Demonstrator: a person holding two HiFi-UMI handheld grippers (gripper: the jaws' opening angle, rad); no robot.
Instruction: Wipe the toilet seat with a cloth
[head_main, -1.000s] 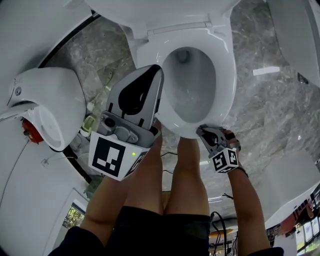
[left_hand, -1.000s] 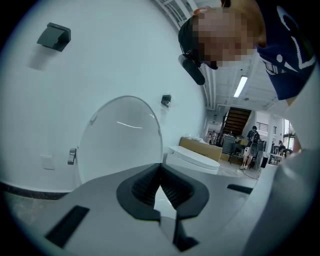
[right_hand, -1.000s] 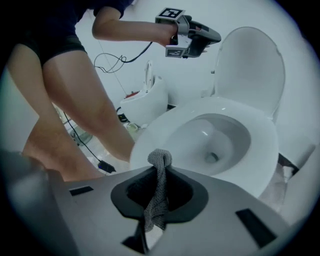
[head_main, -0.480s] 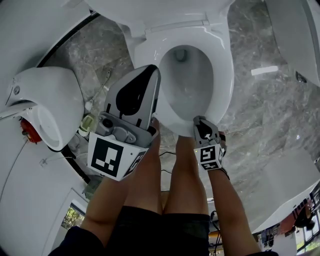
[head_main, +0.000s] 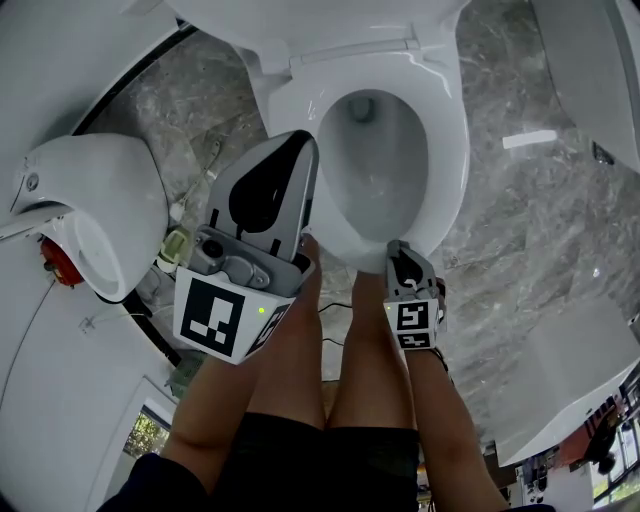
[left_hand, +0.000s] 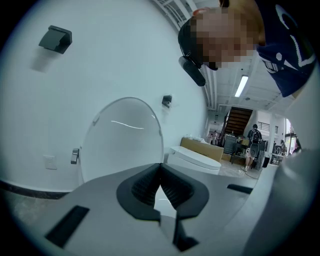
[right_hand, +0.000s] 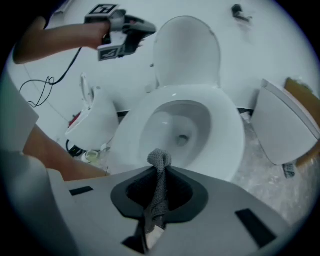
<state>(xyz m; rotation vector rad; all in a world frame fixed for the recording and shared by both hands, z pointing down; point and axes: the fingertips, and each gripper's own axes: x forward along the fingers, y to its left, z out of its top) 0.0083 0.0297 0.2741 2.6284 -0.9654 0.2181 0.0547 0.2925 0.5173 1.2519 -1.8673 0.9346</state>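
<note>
A white toilet stands with its lid up (right_hand: 186, 50). Its seat (head_main: 448, 150) rings the bowl (head_main: 372, 160). My right gripper (head_main: 399, 252) is at the seat's front edge, just above the rim. It is shut on a grey knitted cloth (right_hand: 159, 162), whose bunched end sticks out past the jaws toward the bowl (right_hand: 175, 127). In the head view the cloth is too small to make out. My left gripper (head_main: 303, 142) is held high left of the bowl, shut and empty (left_hand: 160, 169), pointing at the raised lid (left_hand: 122, 145).
A second white toilet (head_main: 90, 200) stands at the left, with a red part (head_main: 62, 262) and a small bottle (head_main: 178, 245) by it. Another white fixture (right_hand: 285, 127) stands at the right. The floor is grey marble (head_main: 540, 220). The person's bare legs (head_main: 370, 380) are right in front of the bowl.
My right gripper has slid left along the seat's front edge, from the front right to the front middle. The left gripper has barely moved.
</note>
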